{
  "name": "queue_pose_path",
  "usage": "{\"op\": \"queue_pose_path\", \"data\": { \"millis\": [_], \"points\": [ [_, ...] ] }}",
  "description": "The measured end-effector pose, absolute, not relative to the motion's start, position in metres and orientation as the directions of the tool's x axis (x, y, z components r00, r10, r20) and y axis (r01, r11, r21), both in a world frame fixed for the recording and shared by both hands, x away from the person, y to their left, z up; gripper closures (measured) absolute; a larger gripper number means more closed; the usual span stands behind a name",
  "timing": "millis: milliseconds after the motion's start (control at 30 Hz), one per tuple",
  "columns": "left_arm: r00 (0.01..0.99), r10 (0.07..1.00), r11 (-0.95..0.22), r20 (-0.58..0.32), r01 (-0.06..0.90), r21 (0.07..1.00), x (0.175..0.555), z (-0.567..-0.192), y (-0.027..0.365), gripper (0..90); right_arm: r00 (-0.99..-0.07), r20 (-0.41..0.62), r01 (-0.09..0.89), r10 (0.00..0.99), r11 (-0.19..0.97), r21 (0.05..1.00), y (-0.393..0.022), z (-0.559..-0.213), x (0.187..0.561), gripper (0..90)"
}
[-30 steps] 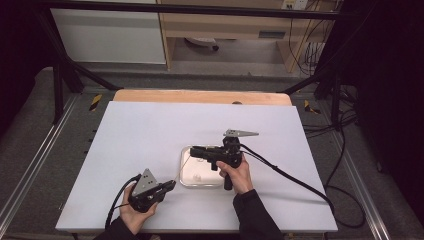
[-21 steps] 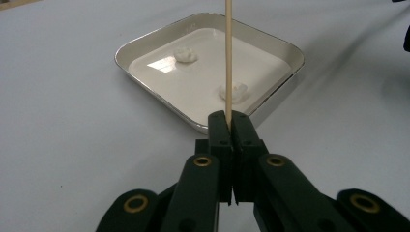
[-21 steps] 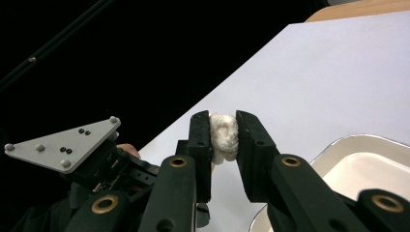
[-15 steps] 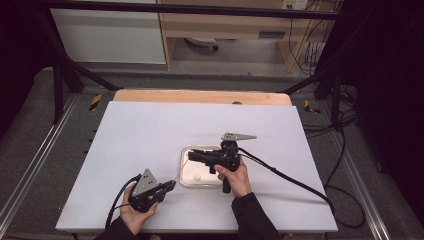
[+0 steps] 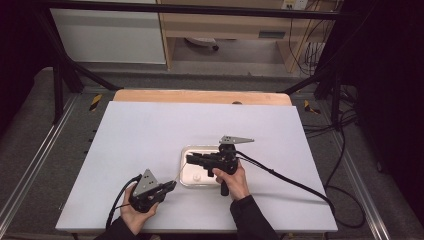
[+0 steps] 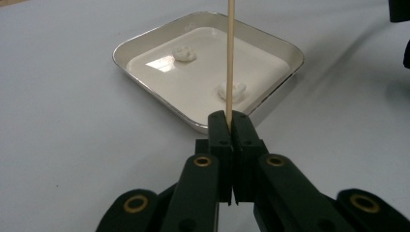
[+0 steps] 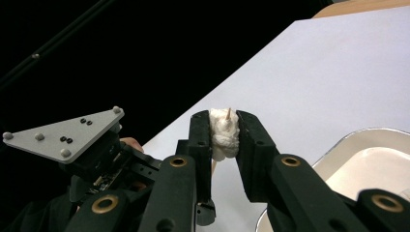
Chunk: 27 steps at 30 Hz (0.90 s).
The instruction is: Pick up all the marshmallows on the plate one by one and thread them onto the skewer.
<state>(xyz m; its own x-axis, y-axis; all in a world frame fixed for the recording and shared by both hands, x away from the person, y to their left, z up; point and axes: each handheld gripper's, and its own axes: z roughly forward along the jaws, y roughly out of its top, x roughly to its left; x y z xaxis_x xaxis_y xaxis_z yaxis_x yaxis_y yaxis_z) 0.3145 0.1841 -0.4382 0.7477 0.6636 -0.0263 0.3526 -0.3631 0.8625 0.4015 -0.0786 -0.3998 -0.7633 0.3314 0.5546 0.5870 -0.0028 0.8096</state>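
Note:
My left gripper [image 6: 231, 118] is shut on a thin wooden skewer [image 6: 230, 58] that runs straight out from its jaws. Beyond it a shallow silver tray [image 6: 159, 33] holds two white lumps [image 6: 185, 53] [image 6: 232, 91]. My right gripper [image 7: 225, 121] is shut on a third white lump [image 7: 223, 137], and the skewer's tip [image 7: 227, 113] pokes out of its top. In the high view the left gripper [image 5: 171, 186] lies at the table's front and points right. There the right gripper [image 5: 190, 159] hovers over the tray [image 5: 182, 167] and points left.
The white table [image 5: 150, 135] has a wooden strip [image 5: 200, 96] along its far edge. A black cable [image 5: 290, 180] trails from the right gripper off to the right. Dark frame bars and cables stand beyond the table.
The right gripper has crept slightly to the left over the tray with the white lump in it. The left gripper has kept still.

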Motion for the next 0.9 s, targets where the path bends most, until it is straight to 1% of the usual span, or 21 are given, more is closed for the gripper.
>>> {"op": "queue_pose_path", "data": {
  "millis": [900],
  "points": [
    [0.751,0.66,-0.366,-0.033,0.36,0.858,0.316,-0.439,0.181,88.7,-0.777,0.532,0.572,0.337,0.024,0.82,-0.073,-0.41,0.397,77.8]
  ]
}}
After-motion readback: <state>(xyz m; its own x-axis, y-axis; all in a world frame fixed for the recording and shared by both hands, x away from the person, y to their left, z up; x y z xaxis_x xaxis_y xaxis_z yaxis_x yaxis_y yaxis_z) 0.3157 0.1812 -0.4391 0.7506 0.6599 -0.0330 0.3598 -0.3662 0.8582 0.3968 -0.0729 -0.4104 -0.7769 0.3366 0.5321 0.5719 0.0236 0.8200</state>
